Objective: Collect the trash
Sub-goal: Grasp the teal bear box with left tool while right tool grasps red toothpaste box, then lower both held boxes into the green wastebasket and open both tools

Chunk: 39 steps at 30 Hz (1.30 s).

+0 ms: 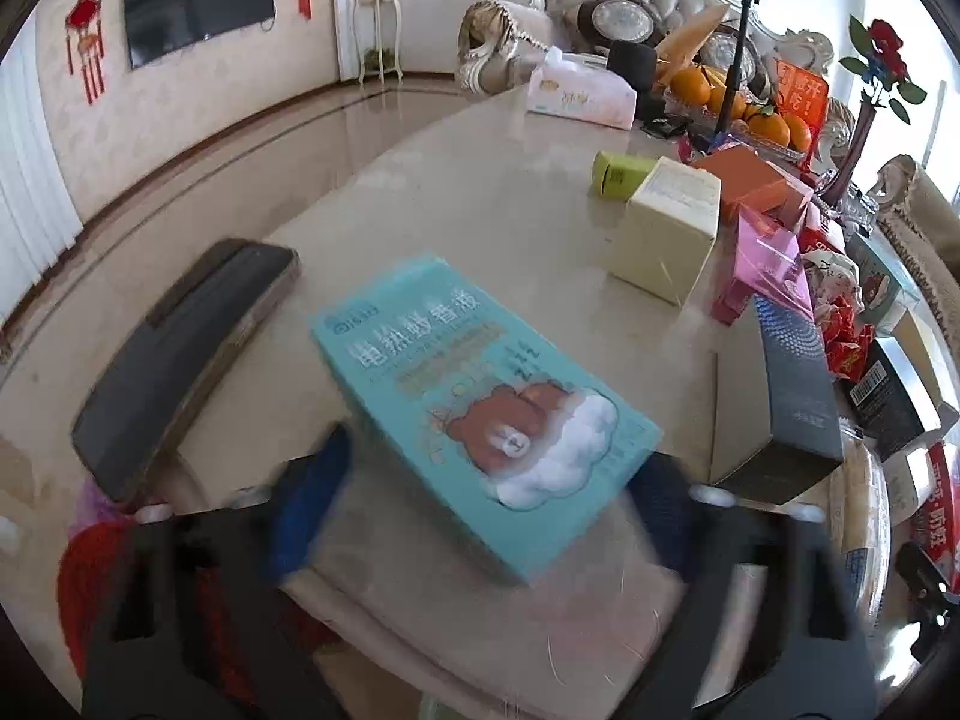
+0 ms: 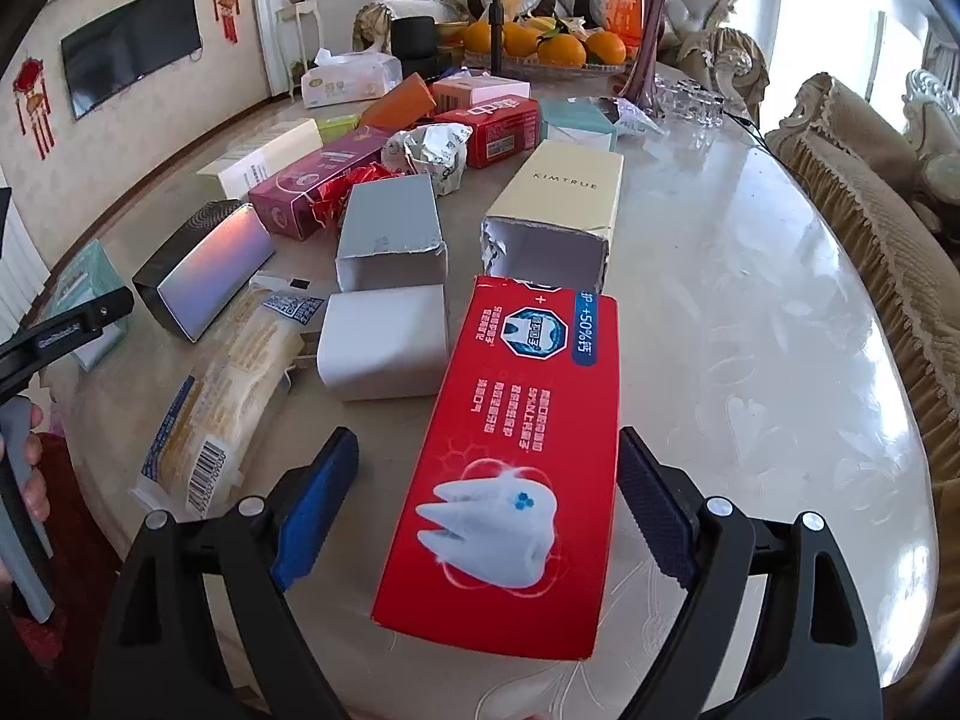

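Note:
In the left wrist view my left gripper has its jaws on both sides of a teal box with a bear picture; the box looks lifted off the marble table, and the view is blurred. In the right wrist view my right gripper is open around a red toothpaste box lying on the table; the right pad is at the box's edge and the left pad stands apart from it. The teal box and the left gripper's arm show at the far left there.
Several empty boxes crowd the table: cream KIMTRUE box, grey box, white box, dark box, pink box, a food wrapper. A chair back stands left. A fruit bowl and vase sit behind.

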Motion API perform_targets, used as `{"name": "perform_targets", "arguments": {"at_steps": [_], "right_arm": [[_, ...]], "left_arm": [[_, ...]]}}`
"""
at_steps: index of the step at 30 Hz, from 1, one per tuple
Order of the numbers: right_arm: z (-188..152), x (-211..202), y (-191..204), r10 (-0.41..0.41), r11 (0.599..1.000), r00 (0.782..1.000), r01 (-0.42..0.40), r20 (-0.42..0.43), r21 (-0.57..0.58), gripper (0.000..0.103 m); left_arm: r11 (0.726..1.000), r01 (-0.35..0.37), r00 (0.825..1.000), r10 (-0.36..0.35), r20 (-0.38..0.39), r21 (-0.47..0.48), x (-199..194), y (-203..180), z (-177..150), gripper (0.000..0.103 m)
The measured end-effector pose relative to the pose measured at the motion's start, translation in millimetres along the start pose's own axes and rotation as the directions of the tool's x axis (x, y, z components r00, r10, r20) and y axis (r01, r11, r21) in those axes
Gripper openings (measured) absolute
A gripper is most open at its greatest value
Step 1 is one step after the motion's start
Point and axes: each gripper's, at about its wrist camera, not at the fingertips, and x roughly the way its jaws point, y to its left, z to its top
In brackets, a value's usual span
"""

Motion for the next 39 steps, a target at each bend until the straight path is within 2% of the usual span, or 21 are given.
{"name": "perform_targets", "arguments": {"at_steps": [1, 3, 5, 8, 12, 14, 17, 19, 20, 21, 23, 25, 28, 31, 32, 34, 36, 38, 39], "right_arm": [[0.9, -1.3, -0.3, 0.001, 1.0, 1.0, -0.001, 0.007, 0.001, 0.063], [1.7, -3.2, -3.0, -0.009, 1.0, 1.0, 0.009, 0.007, 0.015, 0.048], [0.9, -4.5, -5.4, 0.013, 0.999, 1.0, -0.013, 0.004, 0.031, 0.048], [-4.3, -8.9, -0.5, -0.01, 1.0, 1.0, 0.009, 0.02, 0.025, 0.047], [-10.7, -19.2, 1.5, -0.029, 0.999, 0.999, 0.027, 0.046, 0.038, 0.047], [-13.0, -31.6, -0.6, -0.033, 0.998, 0.997, 0.028, 0.076, 0.064, 0.047], [-17.5, -54.5, -1.7, -0.001, 0.996, 0.994, -0.008, 0.111, 0.083, 0.047], [-26.6, -75.2, 1.5, 0.074, 0.992, 0.989, -0.086, 0.129, 0.096, 0.047], [-36.6, -89.5, 6.1, 0.127, 0.986, 0.983, -0.14, 0.136, 0.092, 0.047], [-50.0, -103.2, 12.3, 0.163, 0.981, 0.978, -0.175, 0.133, 0.083, 0.047], [-77.8, -119.7, 23.1, 0.212, 0.972, 0.972, -0.22, 0.098, 0.083, 0.047], [-102.2, -124.8, 31.7, 0.267, 0.956, 0.963, -0.269, 0.038, 0.116, 0.047], [-145.6, -112.5, 50.4, 0.357, 0.925, 0.929, -0.337, -0.098, 0.177, 0.047], [-165.9, -80.0, 65.5, 0.387, 0.915, 0.898, -0.345, -0.209, 0.21, 0.047], [-169.2, -62.4, 70.2, 0.391, 0.914, 0.888, -0.344, -0.242, 0.217, 0.047], [-170.0, -28.7, 78.7, 0.377, 0.923, 0.873, -0.326, -0.31, 0.206, 0.047], [-171.0, 9.8, 86.4, 0.348, 0.937, 0.856, -0.299, -0.383, 0.184, 0.047], [-172.9, 46.1, 92.7, 0.303, 0.953, 0.843, -0.262, -0.444, 0.153, 0.047], [-174.6, 56.5, 95.0, 0.286, 0.958, 0.839, -0.251, -0.462, 0.138, 0.047]], "left_arm": [[1.0, -0.009, 1.0, 0.009, 0.007, 0.008, -0.2, -0.3, 0.4, 0.056], [1.0, 0.012, 1.0, -0.012, 0.008, -0.012, -1.8, 3.7, 2.4, 0.053], [0.999, 0.037, 0.999, -0.037, 0.012, -0.04, -2.9, 9.1, 3.1, 0.052], [0.997, 0.065, 0.998, -0.064, 0.018, -0.031, -3.7, 10.7, 1.9, 0.052], [0.985, 0.171, 0.985, -0.17, 0.021, -0.037, -12.3, 21.2, -1.8, 0.052], [0.981, 0.192, 0.981, -0.192, 0.027, -0.016, -20.2, 23.5, -3.1, 0.052], [0.955, 0.295, 0.955, -0.295, 0.018, -0.003, -44.0, 34.0, -4.7, 0.052], [0.935, 0.353, 0.935, -0.353, 0.007, 0.046, -63.8, 36.3, -9.5, 0.052], [0.917, 0.385, 0.922, -0.387, -0.001, 0.098, -80.8, 38.5, -16.3, 0.052], [0.906, 0.399, 0.916, -0.402, -0.007, 0.138, -92.6, 40.0, -23.1, 0.052], [0.88, 0.425, 0.903, -0.427, -0.038, 0.211, -113.1, 45.5, -42.5, 0.052], [0.846, 0.459, 0.888, -0.445, -0.115, 0.273, -128.9, 53.0, -73.2, 0.052], [0.793, 0.526, 0.848, -0.462, -0.258, 0.309, -135.5, 55.5, -120.0, 0.052], [0.739, 0.567, 0.815, -0.44, -0.376, 0.364, -123.9, 44.9, -160.8, 0.052], [0.731, 0.576, 0.806, -0.434, -0.402, 0.366, -116.9, 42.5, -168.2, 0.052], [0.709, 0.608, 0.769, -0.412, -0.489, 0.357, -86.8, 30.3, -181.6, 0.052], [0.698, 0.635, 0.722, -0.386, -0.574, 0.33, -50.8, 17.3, -192.2, 0.052], [0.7, 0.653, 0.665, -0.348, -0.66, 0.289, -12.3, 6.5, -204.1, 0.052], [0.698, 0.658, 0.649, -0.334, -0.684, 0.283, 1.4, 2.1, -206.6, 0.052]]}}
